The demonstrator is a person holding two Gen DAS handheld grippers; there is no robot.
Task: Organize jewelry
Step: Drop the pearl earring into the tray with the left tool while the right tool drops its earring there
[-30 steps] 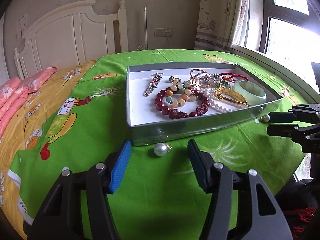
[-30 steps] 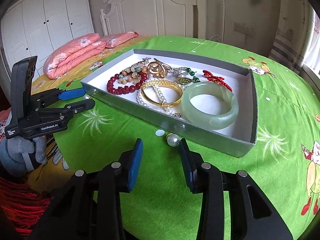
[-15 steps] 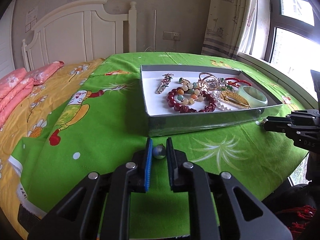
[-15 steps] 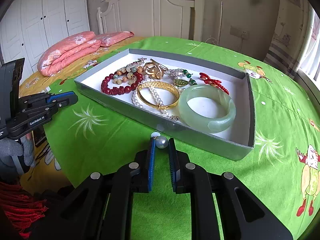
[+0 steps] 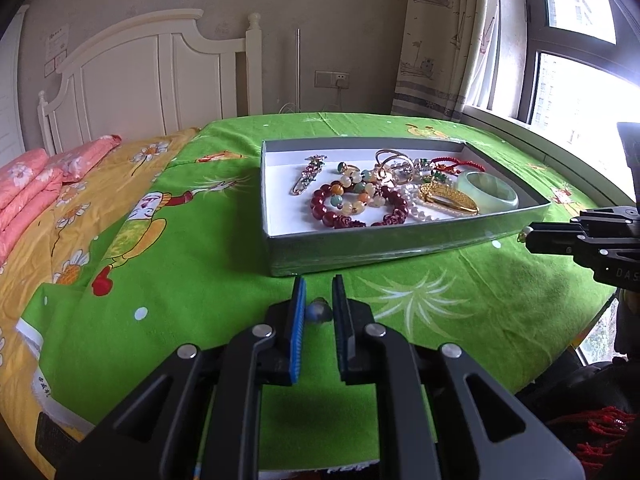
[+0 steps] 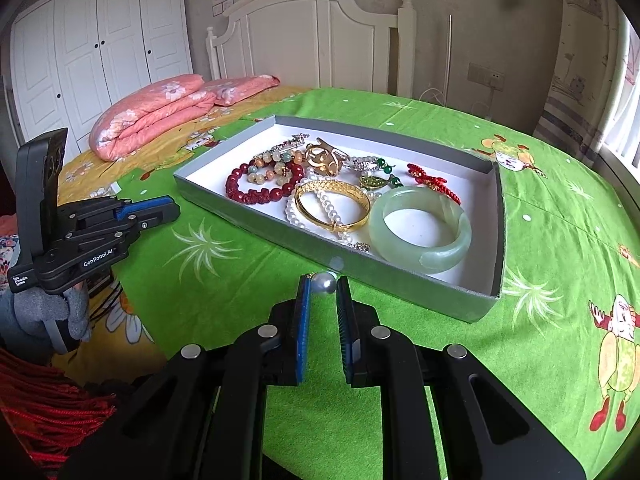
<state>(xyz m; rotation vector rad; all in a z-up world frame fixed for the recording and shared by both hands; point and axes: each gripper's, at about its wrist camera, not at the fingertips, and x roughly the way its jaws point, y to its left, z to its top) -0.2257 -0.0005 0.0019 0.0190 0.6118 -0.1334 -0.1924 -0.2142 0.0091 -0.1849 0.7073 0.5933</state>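
Both cameras sit low over the green bedspread, each looking forward and downward along its own fingers at the grey jewelry tray. The left wrist view stands near the tray's long side, facing the curtain and window beyond it. The right wrist view stands close to the tray further along that side, facing the headboard and wardrobe. Both share the tray and its contents.

You have closed your left gripper onto the pearl earring at its twelve o'clock and lifted it off the cloth. Your right gripper has likewise clamped the second pearl earring.
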